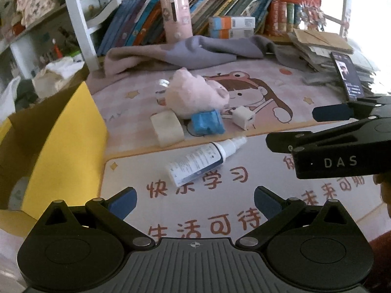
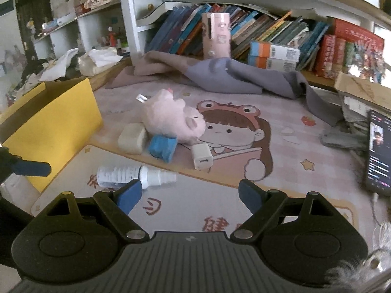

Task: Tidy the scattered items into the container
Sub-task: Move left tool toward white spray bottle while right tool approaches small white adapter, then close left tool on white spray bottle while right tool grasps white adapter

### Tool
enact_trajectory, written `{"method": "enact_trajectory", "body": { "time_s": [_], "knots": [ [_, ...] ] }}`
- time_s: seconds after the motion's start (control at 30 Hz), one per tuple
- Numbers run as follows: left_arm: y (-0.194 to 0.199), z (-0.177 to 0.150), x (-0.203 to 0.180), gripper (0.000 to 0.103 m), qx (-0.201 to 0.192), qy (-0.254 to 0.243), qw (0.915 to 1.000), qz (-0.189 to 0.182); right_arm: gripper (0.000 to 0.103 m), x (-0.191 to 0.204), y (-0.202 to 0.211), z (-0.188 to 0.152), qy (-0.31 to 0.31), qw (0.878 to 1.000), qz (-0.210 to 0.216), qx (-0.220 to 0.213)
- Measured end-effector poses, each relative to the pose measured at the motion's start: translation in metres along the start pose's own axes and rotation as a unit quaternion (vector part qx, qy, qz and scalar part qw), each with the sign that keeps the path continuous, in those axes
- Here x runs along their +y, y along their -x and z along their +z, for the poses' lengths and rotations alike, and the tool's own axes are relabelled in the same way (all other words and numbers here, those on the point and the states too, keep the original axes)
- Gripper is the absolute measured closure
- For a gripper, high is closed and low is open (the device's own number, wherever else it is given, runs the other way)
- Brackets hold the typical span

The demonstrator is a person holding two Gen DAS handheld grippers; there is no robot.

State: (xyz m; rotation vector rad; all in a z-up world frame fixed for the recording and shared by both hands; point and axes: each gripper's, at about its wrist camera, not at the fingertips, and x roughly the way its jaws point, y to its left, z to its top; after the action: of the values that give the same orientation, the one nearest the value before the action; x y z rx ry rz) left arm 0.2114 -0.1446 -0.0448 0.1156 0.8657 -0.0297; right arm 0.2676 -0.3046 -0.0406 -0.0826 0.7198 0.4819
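On the pink cartoon mat lie a pink plush pig (image 1: 195, 95) (image 2: 171, 119), a cream block (image 1: 167, 128) (image 2: 132, 138), a blue crumpled packet (image 1: 207, 122) (image 2: 162, 147) and a white charger cube (image 1: 243, 117) (image 2: 202, 156). A white spray bottle (image 1: 200, 162) (image 2: 132, 174) rests on its side nearer me. The yellow cardboard box (image 1: 66, 146) (image 2: 56, 119) stands open at the left. My left gripper (image 1: 194, 201) is open above the mat, just short of the bottle. My right gripper (image 2: 189, 196) (image 1: 293, 127) is open too, its left finger overlapping the bottle in its own view, nothing between the pads.
A grey-brown blanket (image 1: 185, 53) (image 2: 220, 73) is bunched behind the toys, in front of a shelf of books (image 1: 220, 7). A lit phone (image 1: 348, 78) (image 2: 378, 151) leans at the right beside stacked papers (image 1: 325, 46). A pink box (image 1: 176, 18) stands at the shelf.
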Motion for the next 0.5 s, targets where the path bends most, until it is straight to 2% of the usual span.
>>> {"method": "enact_trajectory", "body": {
  "time_s": [0.23,0.37,0.5],
  "knots": [
    [-0.017,0.008,0.005,0.001,-0.010,0.005,0.9999,0.003,0.018,-0.006,-0.022,0.010,0.000,1.000,0.010,0.003],
    [-0.030,0.015,0.006,0.003,-0.017,-0.002,0.9998,-0.013,0.020,-0.014,-0.039,0.017,-0.006,1.000,0.007,0.008],
    [-0.050,0.021,0.003,0.008,-0.004,-0.020,0.9998,-0.010,0.021,-0.021,-0.059,0.024,-0.004,1.000,0.009,0.016]
  ]
}}
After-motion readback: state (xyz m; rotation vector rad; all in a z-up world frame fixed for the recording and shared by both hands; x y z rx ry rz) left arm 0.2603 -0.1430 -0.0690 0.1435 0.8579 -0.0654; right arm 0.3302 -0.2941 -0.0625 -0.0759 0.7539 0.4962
